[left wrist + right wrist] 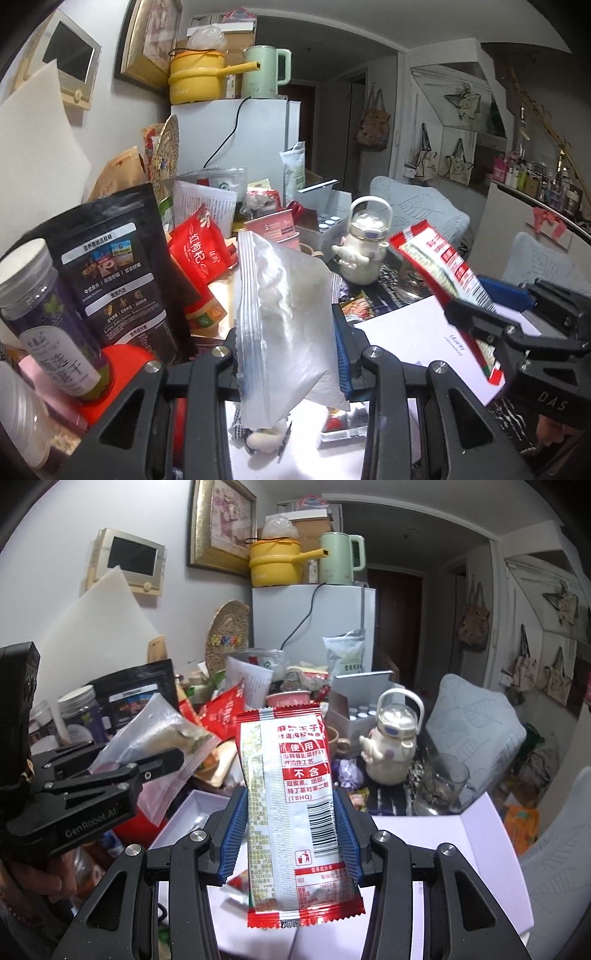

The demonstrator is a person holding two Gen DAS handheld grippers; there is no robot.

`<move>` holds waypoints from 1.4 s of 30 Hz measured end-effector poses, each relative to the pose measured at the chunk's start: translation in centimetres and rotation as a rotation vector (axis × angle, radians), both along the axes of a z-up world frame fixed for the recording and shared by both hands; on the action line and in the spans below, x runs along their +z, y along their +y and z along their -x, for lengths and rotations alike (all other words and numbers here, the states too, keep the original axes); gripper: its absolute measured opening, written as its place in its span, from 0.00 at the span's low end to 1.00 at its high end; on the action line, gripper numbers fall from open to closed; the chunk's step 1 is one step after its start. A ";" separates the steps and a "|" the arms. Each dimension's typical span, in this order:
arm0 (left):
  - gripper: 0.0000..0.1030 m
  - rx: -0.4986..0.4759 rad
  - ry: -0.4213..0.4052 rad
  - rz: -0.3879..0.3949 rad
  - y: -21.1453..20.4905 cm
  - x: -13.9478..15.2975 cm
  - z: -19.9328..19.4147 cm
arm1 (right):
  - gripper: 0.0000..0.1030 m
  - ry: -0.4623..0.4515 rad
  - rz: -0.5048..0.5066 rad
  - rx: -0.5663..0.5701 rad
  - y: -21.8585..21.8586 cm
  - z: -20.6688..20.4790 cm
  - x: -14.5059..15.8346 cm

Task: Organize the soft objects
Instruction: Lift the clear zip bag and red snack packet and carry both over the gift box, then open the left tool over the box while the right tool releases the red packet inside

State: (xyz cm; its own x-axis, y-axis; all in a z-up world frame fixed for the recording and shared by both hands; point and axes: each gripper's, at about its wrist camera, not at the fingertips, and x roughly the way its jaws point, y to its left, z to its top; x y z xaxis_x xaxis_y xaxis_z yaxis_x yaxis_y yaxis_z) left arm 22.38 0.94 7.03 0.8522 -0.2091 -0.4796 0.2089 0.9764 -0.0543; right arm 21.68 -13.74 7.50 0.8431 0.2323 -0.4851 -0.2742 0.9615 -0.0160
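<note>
My left gripper (pixel 291 354) is shut on a clear zip bag (pixel 284 314) with white stuff inside and holds it upright above a white box (pixel 417 339). It also shows in the right wrist view (pixel 159 738), gripped at the left. My right gripper (pixel 291 830) is shut on a red and white snack packet (pixel 295 805), held upright over the white box (pixel 476 834). The packet also shows in the left wrist view (pixel 443 273), at the right, tilted.
The table is crowded: a black pouch (pixel 122 273), a jar (pixel 40 314), a red bag (pixel 201 247), a white kettle-shaped bottle (pixel 391 742), a glass (pixel 439 786). A white fridge (pixel 314 620) stands behind with a yellow pot and green kettle on top.
</note>
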 end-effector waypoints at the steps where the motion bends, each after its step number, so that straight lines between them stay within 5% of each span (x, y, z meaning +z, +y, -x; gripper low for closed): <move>1: 0.32 0.003 0.009 -0.002 0.0 -0.3 -0.5 | 0.44 -0.002 0.010 -0.004 0.2 -0.3 -0.1; 31: 0.32 0.023 0.227 -0.140 -2.4 -8.4 -6.0 | 0.44 0.299 -0.011 0.021 1.1 -8.2 -8.5; 42: 0.32 0.031 0.328 -0.137 -2.6 -10.6 -7.4 | 0.44 0.387 -0.034 0.027 1.0 -9.6 -10.7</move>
